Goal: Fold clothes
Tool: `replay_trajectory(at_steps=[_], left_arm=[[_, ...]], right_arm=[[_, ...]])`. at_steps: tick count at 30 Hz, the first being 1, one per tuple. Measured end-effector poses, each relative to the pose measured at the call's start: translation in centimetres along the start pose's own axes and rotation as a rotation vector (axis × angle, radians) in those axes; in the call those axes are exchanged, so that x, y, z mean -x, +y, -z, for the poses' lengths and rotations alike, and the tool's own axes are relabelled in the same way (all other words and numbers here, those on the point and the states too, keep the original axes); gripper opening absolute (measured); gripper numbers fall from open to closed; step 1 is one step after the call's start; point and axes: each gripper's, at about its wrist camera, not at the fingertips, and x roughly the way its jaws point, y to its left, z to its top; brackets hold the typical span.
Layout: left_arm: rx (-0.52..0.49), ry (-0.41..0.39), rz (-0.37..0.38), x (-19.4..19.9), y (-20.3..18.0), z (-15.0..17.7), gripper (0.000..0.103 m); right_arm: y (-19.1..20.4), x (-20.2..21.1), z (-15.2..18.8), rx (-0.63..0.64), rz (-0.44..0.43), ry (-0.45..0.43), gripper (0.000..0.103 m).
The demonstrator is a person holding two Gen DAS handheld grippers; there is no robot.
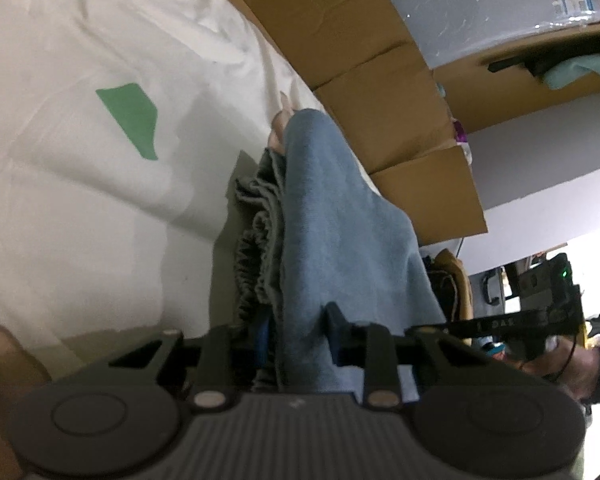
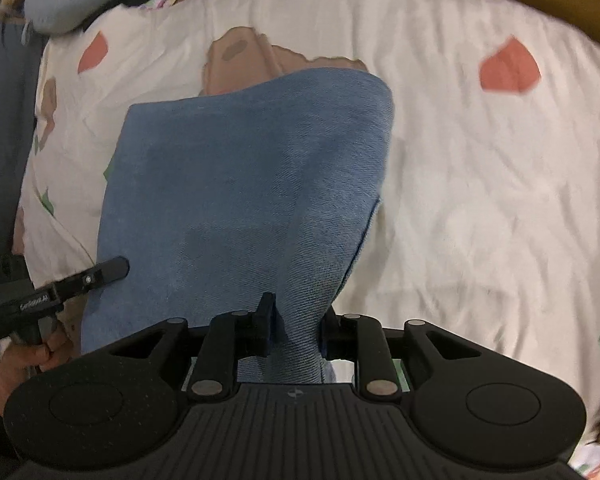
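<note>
Denim garment [image 2: 244,184] hangs lifted over the bed sheet [image 2: 480,184], blue, with a gathered grey waistband [image 1: 256,240] showing in the left wrist view. We have both grippers clenched on it: left gripper [image 1: 296,332] pinches one bunched edge, right gripper [image 2: 296,328] pinches another, fingers [image 2: 266,320] pressed into the cloth on each side. From each grip the fabric runs forward and away along the fingers, so its long axis lies roughly in line with them. In the right wrist view the left gripper sits at the garment's left edge, near ours. Far end looks to rest on or just above the sheet; we cannot tell which. Cardboard boxes [image 1: 380,92] stand beside the bed
</note>
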Motion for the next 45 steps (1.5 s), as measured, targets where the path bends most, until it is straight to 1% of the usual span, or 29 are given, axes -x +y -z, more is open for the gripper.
replay_trajectory(at_steps=[4, 6, 7, 8, 10, 12, 14, 17, 18, 21, 23, 25, 26, 28, 30, 31, 34, 38, 40, 42, 44, 45], left_arm=[[-0.016, 0.024, -0.028, 0.1, -0.4, 0.3, 0.034], [-0.020, 0.033, -0.040, 0.2, -0.5, 0.2, 0.038], [-0.019, 0.037, -0.049, 0.2, -0.6, 0.2, 0.040], [-0.018, 0.042, -0.059, 0.2, -0.7, 0.1, 0.044], [-0.034, 0.050, -0.078, 0.4, -0.9, -0.1, 0.045], [-0.051, 0.060, -0.096, 0.4, -1.5, -0.3, 0.049], [-0.063, 0.072, -0.111, 0.7, -1.9, -0.3, 0.049], [-0.074, 0.080, -0.112, 1.2, -2.3, -0.1, 0.050], [-0.073, 0.086, -0.111, 1.4, -2.5, 0.0, 0.052], [-0.088, 0.105, -0.114, 2.0, -2.9, 0.6, 0.058], [-0.103, 0.117, -0.125, 2.4, -3.1, 1.0, 0.060], [-0.109, 0.131, -0.130, 2.8, -3.2, 1.6, 0.059], [-0.114, 0.138, -0.134, 2.9, -3.2, 1.9, 0.058], [-0.117, 0.146, -0.133, 3.2, -3.1, 2.4, 0.054], [-0.112, 0.166, -0.126, 3.4, -3.0, 2.9, 0.051], [-0.113, 0.179, -0.125, 3.4, -2.9, 3.1, 0.051], [-0.112, 0.214, -0.114, 3.6, -3.0, 3.6, 0.050], [-0.087, 0.241, -0.052, 3.8, -3.1, 4.5, 0.051], [-0.072, 0.253, -0.038, 3.6, -2.9, 4.9, 0.049], [-0.061, 0.268, -0.036, 3.4, -2.7, 5.1, 0.037], [-0.039, 0.280, -0.027, 3.4, -2.3, 5.3, 0.033], [-0.028, 0.281, -0.020, 3.4, -2.2, 5.2, 0.027]], right_arm=[[-2.2, -0.5, 2.6, -0.079, -0.058, -0.050, 0.033], [-3.2, -0.7, 4.2, -0.116, -0.090, -0.077, 0.043], [-3.7, -0.8, 4.9, -0.134, -0.106, -0.091, 0.044], [-4.2, -0.9, 5.7, -0.153, -0.122, -0.104, 0.048], [-5.3, -1.1, 7.2, -0.190, -0.154, -0.131, 0.055], [-6.3, -1.4, 8.8, -0.227, -0.187, -0.158, 0.055], [-6.5, -1.4, 9.8, -0.228, -0.202, -0.163, 0.056], [-6.4, -1.3, 11.1, -0.218, -0.220, -0.163, 0.057], [-6.4, -1.3, 11.5, -0.215, -0.225, -0.163, 0.057], [-6.4, -1.2, 12.8, -0.205, -0.243, -0.163, 0.064], [-6.2, -1.1, 13.7, -0.181, -0.250, -0.164, 0.077], [-5.9, -1.0, 14.6, -0.163, -0.264, -0.165, 0.081], [-5.9, -1.1, 14.9, -0.170, -0.276, -0.162, 0.080], [-5.7, -1.5, 15.3, -0.182, -0.271, -0.154, 0.080], [-5.0, -2.1, 15.4, -0.158, -0.265, -0.126, 0.081], [-4.7, -2.3, 15.5, -0.154, -0.258, -0.113, 0.081], [-5.2, -2.2, 15.7, -0.207, -0.279, -0.082, 0.081], [-5.9, -2.2, 16.8, -0.283, -0.366, -0.040, 0.081], [-5.9, -2.5, 17.3, -0.304, -0.412, -0.040, 0.081], [-5.8, -2.9, 17.5, -0.323, -0.459, -0.044, 0.081], [-5.7, -3.3, 17.5, -0.349, -0.515, -0.052, 0.081], [-5.7, -3.5, 17.5, -0.358, -0.535, -0.056, 0.081]])
